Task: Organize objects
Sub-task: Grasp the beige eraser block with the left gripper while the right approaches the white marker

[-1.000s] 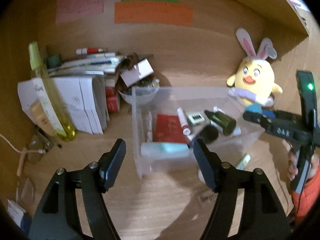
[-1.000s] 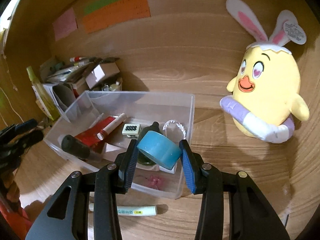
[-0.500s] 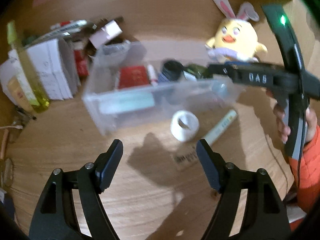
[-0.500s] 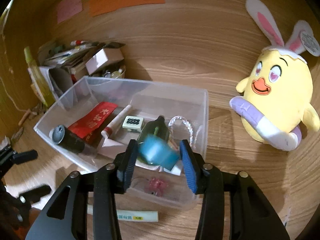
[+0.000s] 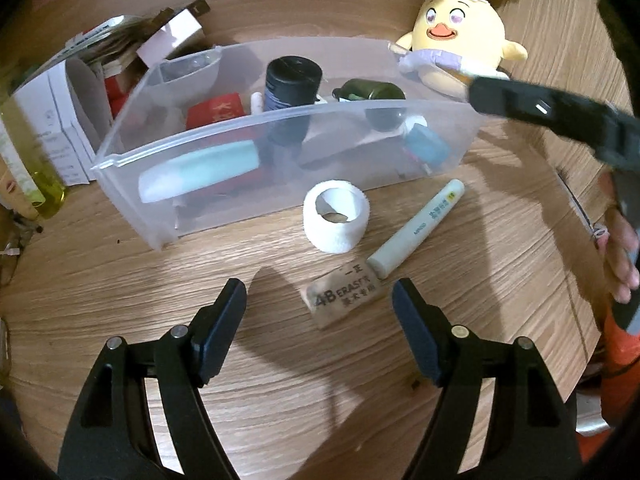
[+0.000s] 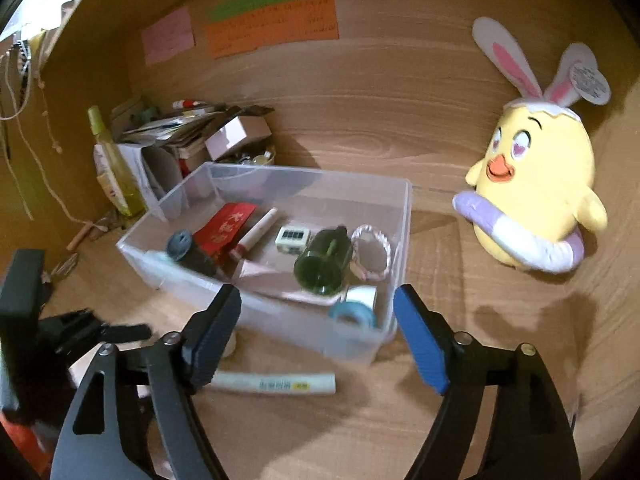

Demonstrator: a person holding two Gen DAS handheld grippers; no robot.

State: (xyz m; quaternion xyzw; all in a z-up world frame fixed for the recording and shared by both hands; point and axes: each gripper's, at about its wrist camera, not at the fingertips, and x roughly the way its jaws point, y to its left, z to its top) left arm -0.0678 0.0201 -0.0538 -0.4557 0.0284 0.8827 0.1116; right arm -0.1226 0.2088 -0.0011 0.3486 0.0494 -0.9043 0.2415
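A clear plastic bin (image 5: 280, 120) (image 6: 394, 216) holds several items, among them a blue tape roll (image 6: 354, 314) (image 5: 426, 148), a dark green bottle (image 6: 322, 264) and a red packet (image 6: 226, 228). On the desk in front of the bin lie a white gauze roll (image 5: 336, 216), a pale glue stick (image 5: 418, 228) (image 6: 276, 385) and a 4B eraser (image 5: 344, 294). My left gripper (image 5: 320, 312) is open just above the eraser. My right gripper (image 6: 318, 332) is open and empty over the bin's near corner.
A yellow bunny-eared plush (image 6: 536, 184) (image 5: 456, 36) stands right of the bin. A pile of boxes and papers (image 6: 180, 140) and a yellow-green bottle (image 6: 112, 164) stand to its left. Coloured notes (image 6: 272, 26) hang on the back wall.
My right gripper opened and let the blue tape roll drop into the bin, then drew back. My left gripper moved back and down toward the eraser and gauze roll.
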